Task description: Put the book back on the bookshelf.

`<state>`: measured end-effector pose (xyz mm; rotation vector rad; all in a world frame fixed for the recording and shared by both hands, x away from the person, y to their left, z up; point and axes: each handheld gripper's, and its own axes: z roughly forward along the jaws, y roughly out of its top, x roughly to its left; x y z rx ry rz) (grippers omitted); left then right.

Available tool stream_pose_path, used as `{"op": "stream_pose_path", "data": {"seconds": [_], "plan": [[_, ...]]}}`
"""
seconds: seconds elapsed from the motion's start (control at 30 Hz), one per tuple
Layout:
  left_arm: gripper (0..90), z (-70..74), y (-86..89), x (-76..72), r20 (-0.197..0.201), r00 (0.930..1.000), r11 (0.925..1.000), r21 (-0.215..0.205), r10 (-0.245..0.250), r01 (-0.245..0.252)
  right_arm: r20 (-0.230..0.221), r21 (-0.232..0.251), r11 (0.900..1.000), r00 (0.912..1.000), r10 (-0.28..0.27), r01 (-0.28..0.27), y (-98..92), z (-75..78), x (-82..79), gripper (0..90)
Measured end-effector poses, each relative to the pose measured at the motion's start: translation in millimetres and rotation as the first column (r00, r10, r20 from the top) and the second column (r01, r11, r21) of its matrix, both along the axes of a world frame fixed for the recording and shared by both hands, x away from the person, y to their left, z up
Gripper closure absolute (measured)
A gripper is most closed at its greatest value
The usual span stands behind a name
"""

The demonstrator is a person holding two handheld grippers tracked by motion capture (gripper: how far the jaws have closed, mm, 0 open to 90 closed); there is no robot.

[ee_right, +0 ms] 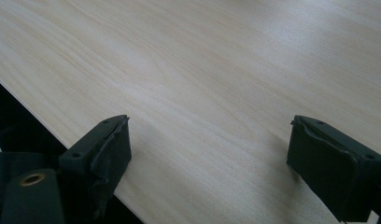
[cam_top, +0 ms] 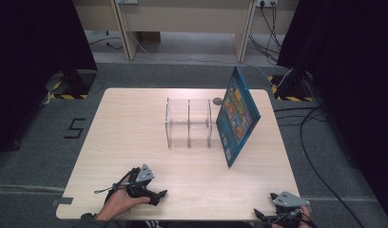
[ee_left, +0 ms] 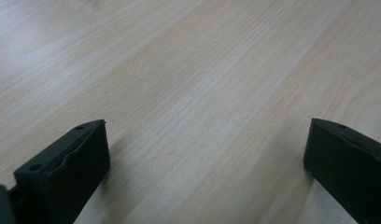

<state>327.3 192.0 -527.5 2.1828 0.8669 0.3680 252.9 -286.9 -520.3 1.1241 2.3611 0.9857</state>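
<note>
A clear acrylic organizer with open compartments stands at the table's middle. A blue picture book stands tilted, leaning against the organizer's right side. My left gripper rests low over the front left of the table in a hand, far from both. Its jaws stand wide apart over bare wood. My right gripper sits at the front right edge, also open, with nothing between its fingers.
A small grey round mark or disc lies behind the organizer. The light wooden table has its front edge right by my right gripper. Dark curtains, cables and stands surround the table on grey floor.
</note>
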Motion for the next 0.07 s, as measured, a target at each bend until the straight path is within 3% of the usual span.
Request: {"op": "stream_pose_path", "data": {"seconds": [0.07], "plan": [[0.0, 0.0, 0.0, 0.0, -0.001, 1.0, 1.0, 0.0, -0.001, 0.001, -0.001, -0.001, 1.0, 1.0, 0.001, -0.001, 0.0, 0.1, 0.1, 14.1]]}}
